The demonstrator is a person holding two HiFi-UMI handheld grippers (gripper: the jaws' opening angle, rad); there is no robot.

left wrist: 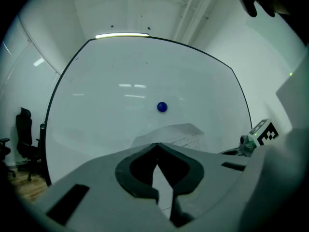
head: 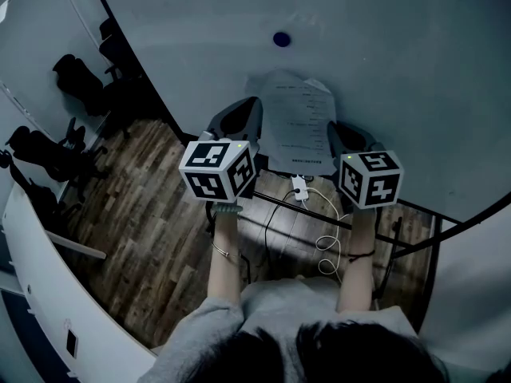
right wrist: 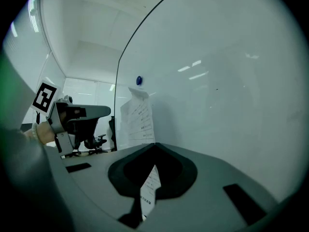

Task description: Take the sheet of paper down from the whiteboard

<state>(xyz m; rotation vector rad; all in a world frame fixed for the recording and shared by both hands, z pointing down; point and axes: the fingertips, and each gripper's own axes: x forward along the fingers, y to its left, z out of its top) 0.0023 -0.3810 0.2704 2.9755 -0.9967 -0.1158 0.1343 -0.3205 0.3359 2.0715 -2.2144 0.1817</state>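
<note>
A printed sheet of paper [head: 297, 122] lies against the whiteboard [head: 399, 46], its top edge a little below a blue magnet [head: 280, 39]. My left gripper [head: 255, 108] is at the sheet's left edge and my right gripper [head: 332, 128] at its right edge. In the left gripper view the left gripper [left wrist: 156, 145] is shut with the sheet [left wrist: 163, 190] between its pads, and the magnet [left wrist: 162, 107] is above. In the right gripper view the right gripper [right wrist: 155, 146] is shut on the sheet [right wrist: 148, 190], which curls off the board.
Black office chairs [head: 76, 78] stand at the left on the wooden floor [head: 136, 206]. A white power adapter [head: 299, 187] with cables hangs below the board. A white curved counter [head: 48, 286] runs along the lower left.
</note>
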